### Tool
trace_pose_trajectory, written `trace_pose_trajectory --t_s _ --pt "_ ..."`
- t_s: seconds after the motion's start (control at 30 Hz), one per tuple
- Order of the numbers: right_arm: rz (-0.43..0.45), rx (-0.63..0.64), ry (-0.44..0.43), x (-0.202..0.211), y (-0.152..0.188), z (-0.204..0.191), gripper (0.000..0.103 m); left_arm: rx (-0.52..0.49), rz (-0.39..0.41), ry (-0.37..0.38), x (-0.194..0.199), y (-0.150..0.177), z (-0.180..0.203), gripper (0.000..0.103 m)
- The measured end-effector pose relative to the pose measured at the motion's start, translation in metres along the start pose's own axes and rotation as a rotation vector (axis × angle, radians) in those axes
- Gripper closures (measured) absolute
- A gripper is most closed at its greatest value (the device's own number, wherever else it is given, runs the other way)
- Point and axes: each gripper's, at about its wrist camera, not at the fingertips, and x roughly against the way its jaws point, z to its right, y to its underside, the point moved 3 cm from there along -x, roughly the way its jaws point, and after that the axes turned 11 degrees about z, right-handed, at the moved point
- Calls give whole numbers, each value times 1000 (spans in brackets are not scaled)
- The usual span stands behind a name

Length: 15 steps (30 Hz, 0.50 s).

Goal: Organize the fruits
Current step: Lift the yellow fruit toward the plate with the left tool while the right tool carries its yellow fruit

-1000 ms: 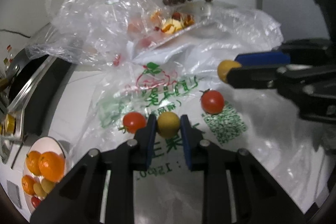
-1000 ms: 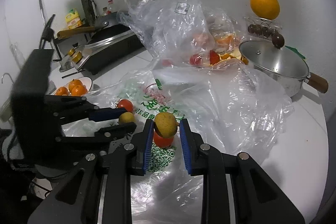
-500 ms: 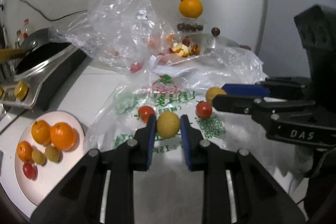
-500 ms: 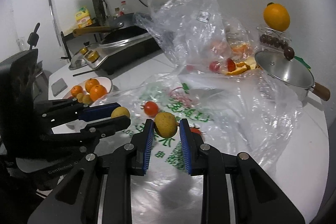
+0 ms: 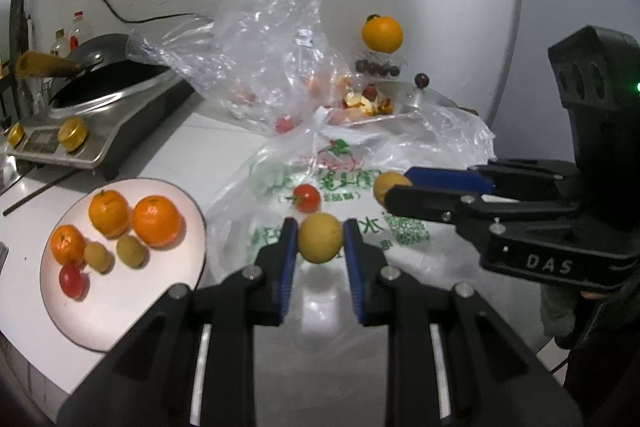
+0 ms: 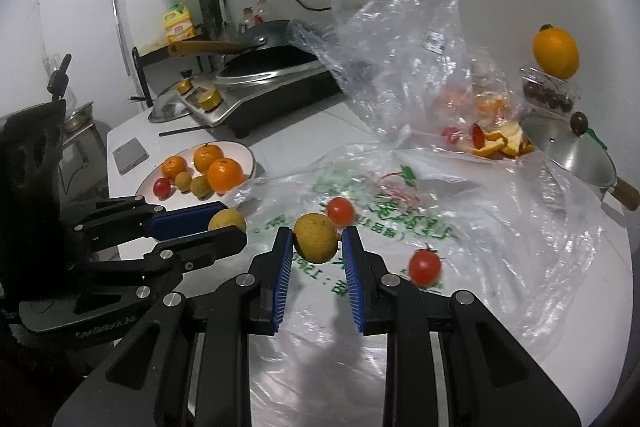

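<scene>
My left gripper [image 5: 319,235] is shut on a small yellow fruit [image 5: 320,237], held above the counter just right of the white plate [image 5: 120,315]. That plate carries three oranges [image 5: 156,221], two yellowish fruits and a red tomato [image 5: 73,279]. My right gripper [image 6: 315,239] is shut on another yellow fruit [image 6: 315,237] over the printed plastic bag [image 6: 400,187]. In the left wrist view the right gripper [image 5: 394,187] shows from the side with its fruit [image 5: 387,183]. Two red tomatoes [image 6: 340,210] [image 6: 425,265] lie loose on the bag.
A crumpled clear bag [image 5: 272,47] with fruit peels stands at the back. A steel pot with lid [image 6: 572,155] and an orange [image 6: 555,54] on a small box are at the far right. An induction cooker with a wok [image 5: 92,107] sits at the left; a phone [image 6: 130,155] lies beyond the plate.
Both grippers, each still holding its yellow fruit, have lifted a little and swung left toward the plate, which now shows fully. The left gripper has rolled level.
</scene>
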Motion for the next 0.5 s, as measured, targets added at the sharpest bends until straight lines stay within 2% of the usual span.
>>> trace_pose_trajectory --t_s 0.5 --pt "-21 56 -37 -19 -5 -43 76 64 33 -71 28 10 -41 79"
